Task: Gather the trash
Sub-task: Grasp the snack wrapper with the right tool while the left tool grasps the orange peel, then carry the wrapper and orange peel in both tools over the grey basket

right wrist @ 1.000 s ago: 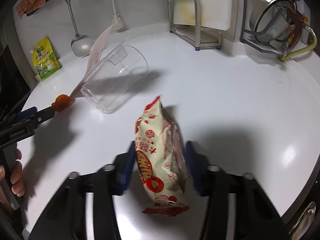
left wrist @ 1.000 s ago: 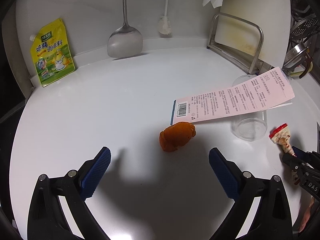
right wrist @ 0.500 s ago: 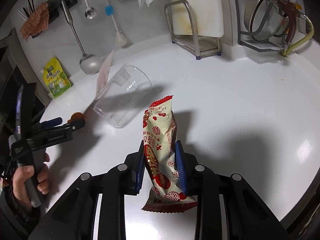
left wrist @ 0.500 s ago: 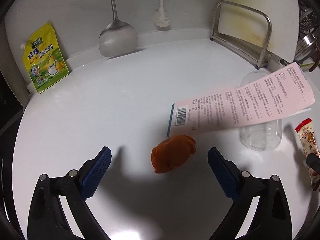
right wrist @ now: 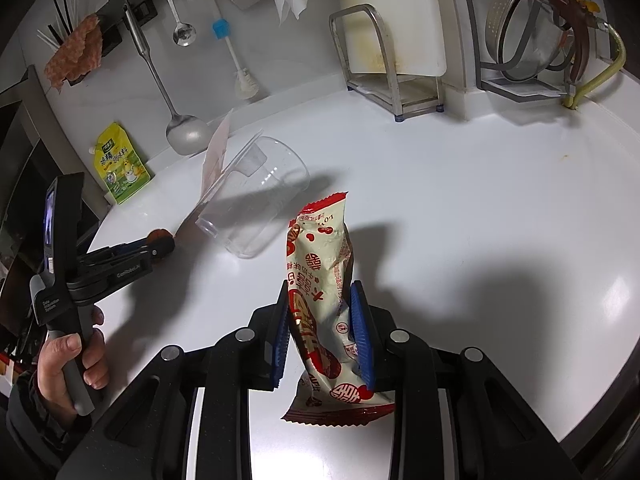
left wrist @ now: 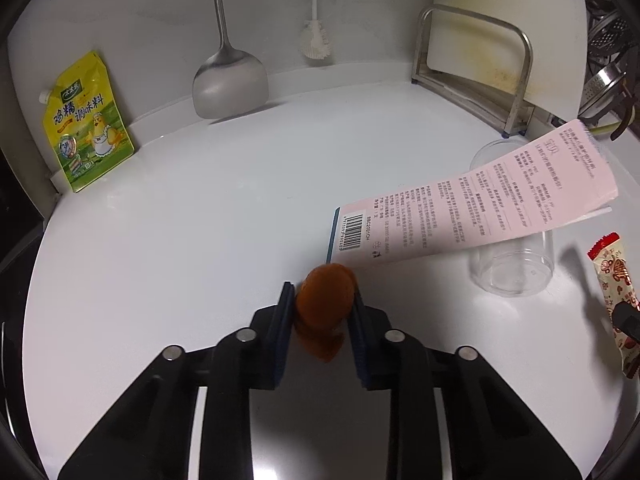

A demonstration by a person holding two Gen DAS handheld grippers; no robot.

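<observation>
Orange peel is caught between the closing jaws of the left gripper, its pads against both sides, low over the white counter. The snack wrapper is clamped upright in the right gripper, its long axis running away from the camera. The pink leaflet and the clear cup are left lying just beyond the peel, nearer the left hand. No bin is shown; a seasoning pouch, a spatula and a rack line the back wall.
</observation>
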